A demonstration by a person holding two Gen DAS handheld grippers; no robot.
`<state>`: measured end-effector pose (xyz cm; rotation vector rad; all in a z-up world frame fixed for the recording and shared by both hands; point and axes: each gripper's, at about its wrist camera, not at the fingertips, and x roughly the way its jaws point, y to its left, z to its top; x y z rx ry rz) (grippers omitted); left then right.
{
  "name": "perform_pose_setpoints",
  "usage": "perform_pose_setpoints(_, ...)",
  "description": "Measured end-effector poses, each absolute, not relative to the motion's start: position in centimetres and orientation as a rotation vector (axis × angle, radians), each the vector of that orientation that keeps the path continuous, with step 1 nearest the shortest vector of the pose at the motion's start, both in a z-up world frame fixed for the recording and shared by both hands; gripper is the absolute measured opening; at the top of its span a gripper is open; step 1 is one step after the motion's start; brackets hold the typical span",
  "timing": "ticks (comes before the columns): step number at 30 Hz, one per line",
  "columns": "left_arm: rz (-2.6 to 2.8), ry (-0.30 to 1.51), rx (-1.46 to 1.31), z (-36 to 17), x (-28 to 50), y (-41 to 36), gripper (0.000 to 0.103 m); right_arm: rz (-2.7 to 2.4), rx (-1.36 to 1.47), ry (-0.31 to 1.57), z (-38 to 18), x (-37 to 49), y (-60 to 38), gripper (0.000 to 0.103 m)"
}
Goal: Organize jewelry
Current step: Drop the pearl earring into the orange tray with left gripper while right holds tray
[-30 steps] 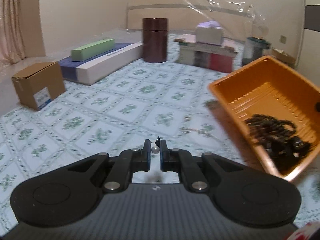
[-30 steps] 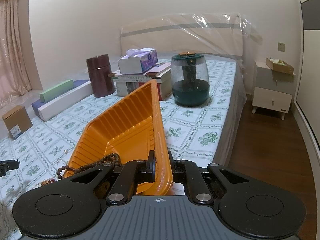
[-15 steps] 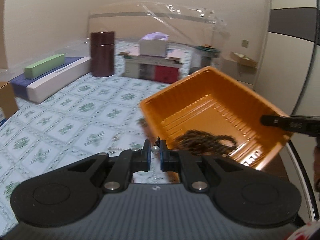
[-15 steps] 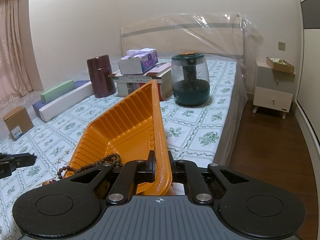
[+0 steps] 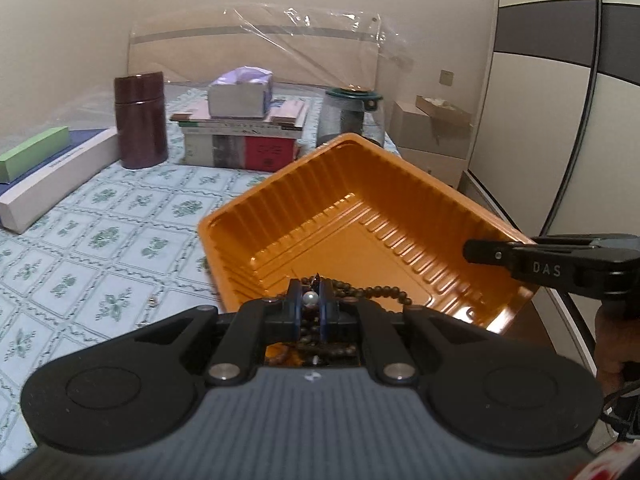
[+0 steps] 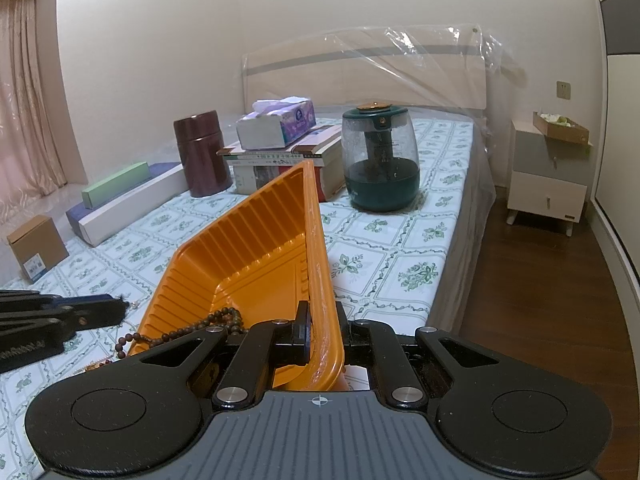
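Left claw [image 5: 308, 299] pinched narrow on a small pearl earring [image 5: 309, 299], hovering right over the near edge of the orange tray [image 5: 280, 196], which sits at about 12 to 2 o'clock in the left view. Right claw [image 6: 320, 330] clamped on the tray's near wall, holding it tipped up off the bed [image 6: 400, 248]; also visible poking in at 3 o'clock in the left view. Dark bead string [image 5: 372, 292] already lying in the tray's low corner, with a tail spilling over the rim at 8 o'clock in the right view. Looks like drop-off time for the earring. Best bet: push a touch further in past the rim before letting go, so the tiny thing lands on the ribbed floor and not on the bedspread. Worth keeping the tray tilted toward the low corner so it rolls in with the beads instead of bouncing out. Slow release, low height. Another tiny shiny bit [image 5: 152, 301] on the bedspread at 9 o'clock in the left view, maybe the matching piece, too small to tell. Tucking that loose bead tail in afterwards probably wouldn't hurt either.
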<state>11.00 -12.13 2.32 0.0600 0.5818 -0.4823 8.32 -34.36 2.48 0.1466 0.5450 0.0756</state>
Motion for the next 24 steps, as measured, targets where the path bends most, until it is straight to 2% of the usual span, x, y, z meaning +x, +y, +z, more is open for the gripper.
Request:
perform_pose_setpoints(13,-0.508,0.598,0.073,1.3,11.8,-13.8,0.008,0.077,0.162,0.547,2.2,8.5,-34.8,0.009)
perform_pose_setpoints(15,-0.504,0.595,0.074,1.2,11.9,-13.7,0.015,0.077,0.164,0.547,2.2,8.5,-34.8,0.009)
perform_pose_setpoints(24,-0.367,0.578,0.043,1.8,10.9,-9.0,0.015,0.076,0.167,0.547,2.2,8.5,-34.9,0.009)
